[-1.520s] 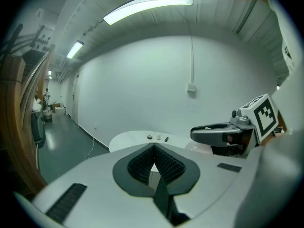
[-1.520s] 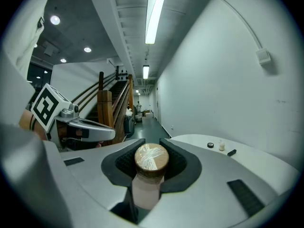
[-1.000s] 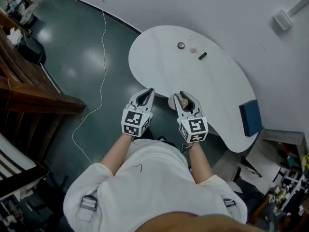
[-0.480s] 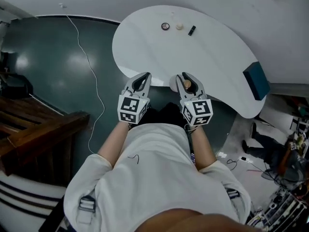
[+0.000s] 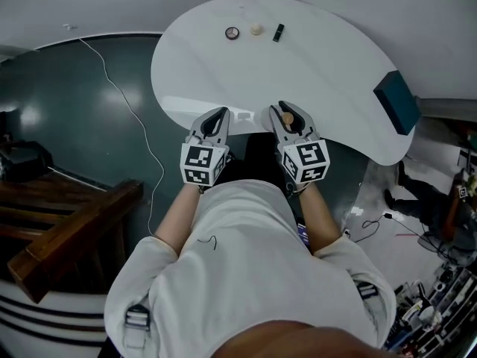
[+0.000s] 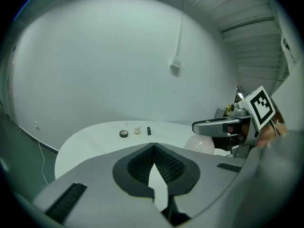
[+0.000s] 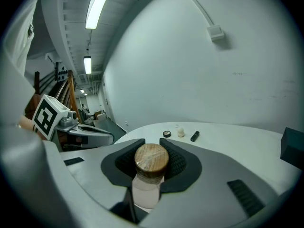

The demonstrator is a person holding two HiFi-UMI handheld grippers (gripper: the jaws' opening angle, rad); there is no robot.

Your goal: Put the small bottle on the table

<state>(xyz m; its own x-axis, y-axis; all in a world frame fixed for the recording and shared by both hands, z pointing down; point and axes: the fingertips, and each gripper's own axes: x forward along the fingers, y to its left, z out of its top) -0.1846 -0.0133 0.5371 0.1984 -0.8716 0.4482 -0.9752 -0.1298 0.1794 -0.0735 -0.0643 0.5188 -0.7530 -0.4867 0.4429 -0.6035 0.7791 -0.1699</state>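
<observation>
Cork, or a light wood much like it, forms the broad round stopper (image 7: 151, 159) of the small bottle (image 7: 145, 190), whose frosted, pale, smooth-walled body hangs below it. It looks rigid and light, probably glass or hard plastic, so I would expect it to be slippery on the sides and liable to crack or roll if dropped. The sensible place to hold it is where it is held now, at the narrow neck just under the stopper, since the wider stopper gives the ribbed pads a ledge to catch on if the body slides. The right gripper (image 5: 285, 113) pinches it there, one dark pad on either side of the neck, with the body hanging free beneath the jaws. In the head view this gripper sits over the near edge of the white, kidney-shaped table (image 5: 216, 73), and whether the bottle's base touches the top cannot be made out. Since the base is small and the stopper sits high, it should probably go down upright and gently, flat on its base, before the pads let go. The left gripper (image 6: 154, 147) is just beside the right one, its jaws pressed together with nothing between them. Well apart, on the far side of the table, lie a small dark ring (image 5: 232, 33), a cream-coloured knob (image 5: 256, 29) and a short black stick (image 5: 278, 32), and a dark teal block (image 5: 396, 103) rests at the right end.
</observation>
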